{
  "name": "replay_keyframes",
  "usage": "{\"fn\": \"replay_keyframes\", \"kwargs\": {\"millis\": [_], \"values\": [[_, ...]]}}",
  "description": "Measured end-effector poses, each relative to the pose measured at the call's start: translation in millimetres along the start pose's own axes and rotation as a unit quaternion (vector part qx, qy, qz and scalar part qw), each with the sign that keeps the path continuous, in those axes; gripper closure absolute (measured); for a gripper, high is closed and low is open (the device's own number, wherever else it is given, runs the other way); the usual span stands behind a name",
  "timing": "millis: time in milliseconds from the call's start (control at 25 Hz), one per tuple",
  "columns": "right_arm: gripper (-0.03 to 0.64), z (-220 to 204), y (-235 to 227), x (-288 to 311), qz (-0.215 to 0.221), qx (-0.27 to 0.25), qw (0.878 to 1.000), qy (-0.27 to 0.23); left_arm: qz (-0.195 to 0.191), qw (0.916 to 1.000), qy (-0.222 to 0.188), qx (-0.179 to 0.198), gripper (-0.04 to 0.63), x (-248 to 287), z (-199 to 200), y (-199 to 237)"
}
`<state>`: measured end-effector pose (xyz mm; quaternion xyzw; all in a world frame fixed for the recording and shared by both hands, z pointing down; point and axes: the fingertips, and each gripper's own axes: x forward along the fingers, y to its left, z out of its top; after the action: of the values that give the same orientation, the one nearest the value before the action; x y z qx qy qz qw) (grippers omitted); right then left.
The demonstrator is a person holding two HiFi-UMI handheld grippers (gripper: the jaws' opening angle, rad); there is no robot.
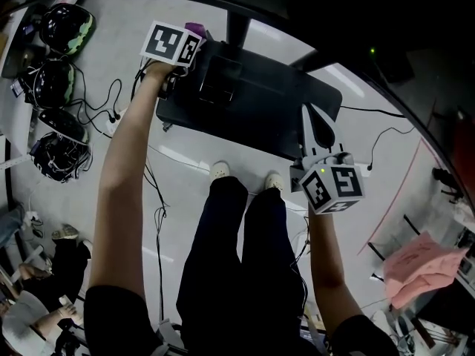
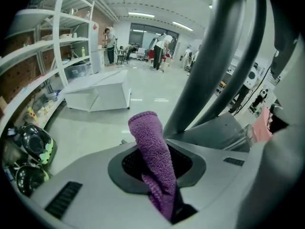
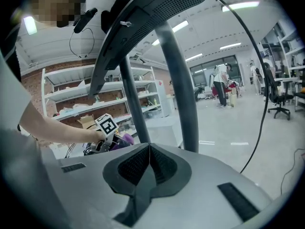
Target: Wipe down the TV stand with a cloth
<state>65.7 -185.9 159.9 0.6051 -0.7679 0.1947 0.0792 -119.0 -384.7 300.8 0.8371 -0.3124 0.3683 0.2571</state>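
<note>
The TV stand's black base lies on the floor ahead of my feet. Its grey post rises just right of the left gripper, and two posts stand before the right one. My left gripper is at the base's far left corner, shut on a purple cloth that sticks up out of the jaws. The cloth peeks past the marker cube. My right gripper hovers over the base's right end, jaws shut with nothing between them. The left gripper shows far left in the right gripper view.
Several helmets and cables lie on the floor at the left. A pink cloth lies at the right. A white box and shelving stand beyond. People stand far off; an office chair is right.
</note>
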Motion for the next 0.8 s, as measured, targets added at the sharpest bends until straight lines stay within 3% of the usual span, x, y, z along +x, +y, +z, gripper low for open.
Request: {"fn": "replay_keyframes", "kwargs": {"millis": [160, 400, 600, 800], "values": [[0.594, 0.2, 2.6, -1.8, 0.006, -0.002, 1.000, 0.002, -0.051, 0.9985, 0.006, -0.020, 0.511, 5.0, -0.1, -31.0], [0.594, -2.6, -0.5, -6.7, 0.010, -0.001, 1.000, 0.004, -0.086, 0.9951, 0.002, -0.050, 0.512, 3.9, -2.8, -47.0], [0.594, -4.4, -1.8, -7.1, 0.015, 0.001, 1.000, 0.006, -0.048, 0.9955, -0.041, -0.070, 0.512, -16.4, -0.3, -28.0], [0.594, -3.0, 12.2, -6.8, 0.028, 0.000, 1.000, 0.007, -0.002, 0.9977, -0.034, -0.058, 0.512, -62.4, -20.1, 2.3]]}}
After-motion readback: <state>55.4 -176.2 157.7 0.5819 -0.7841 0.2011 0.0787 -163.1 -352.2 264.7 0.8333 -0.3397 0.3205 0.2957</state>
